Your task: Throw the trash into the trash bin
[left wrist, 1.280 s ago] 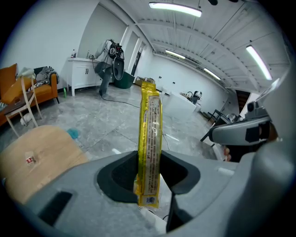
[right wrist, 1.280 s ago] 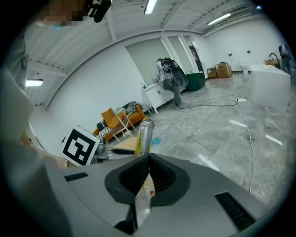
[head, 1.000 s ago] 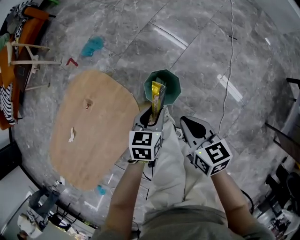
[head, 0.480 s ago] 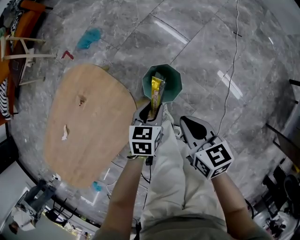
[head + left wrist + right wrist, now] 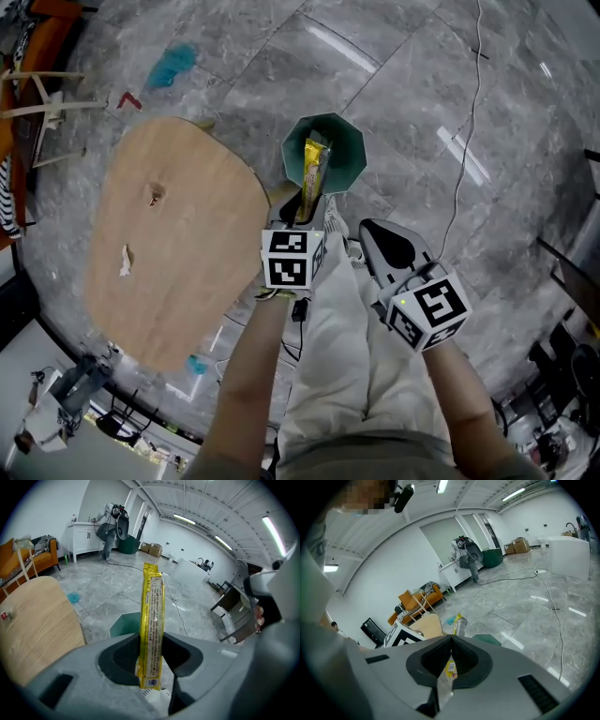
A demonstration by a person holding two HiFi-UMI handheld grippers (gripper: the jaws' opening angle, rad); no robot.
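Now: one yellow wrapper stands clamped upright in the left gripper, jaws partly apart on it, over the mouth of one green bin. The right gripper is closed, holding nothing. One wooden table carries two scraps. The bin sits just beside the table's edge, with open floor beyond it.

Left gripper lowered toward green bin; yellow wrapper now reaches further across bin mouth.
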